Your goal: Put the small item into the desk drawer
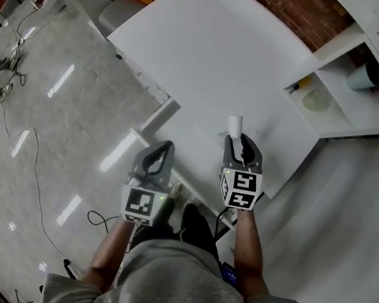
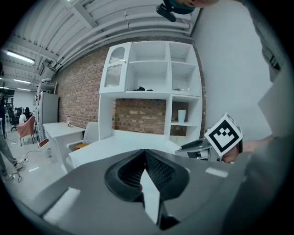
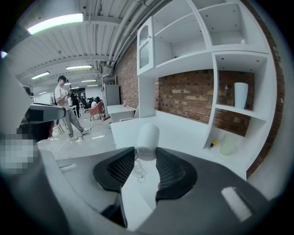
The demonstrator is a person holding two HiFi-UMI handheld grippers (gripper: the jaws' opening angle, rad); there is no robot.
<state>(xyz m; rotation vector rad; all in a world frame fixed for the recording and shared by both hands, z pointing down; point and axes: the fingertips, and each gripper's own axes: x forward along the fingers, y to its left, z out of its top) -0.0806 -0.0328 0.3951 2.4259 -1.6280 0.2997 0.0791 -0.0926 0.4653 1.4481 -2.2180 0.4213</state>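
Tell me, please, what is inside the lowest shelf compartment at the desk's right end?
Inside the compartment are a yellow-handled screwdriver and a pale round container. The spot behind the container is covered; nothing can be told there.

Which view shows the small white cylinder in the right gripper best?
The right gripper view: the white cylinder sits up close between the right gripper's jaws, clamped at its sides. The head view shows only its small top past the jaws. The left gripper view barely shows it, if at all.

A white cup [image 3: 240, 95] stands on the shelf [image 3: 236, 111] above a yellow-handled screwdriver [image 3: 212, 144].
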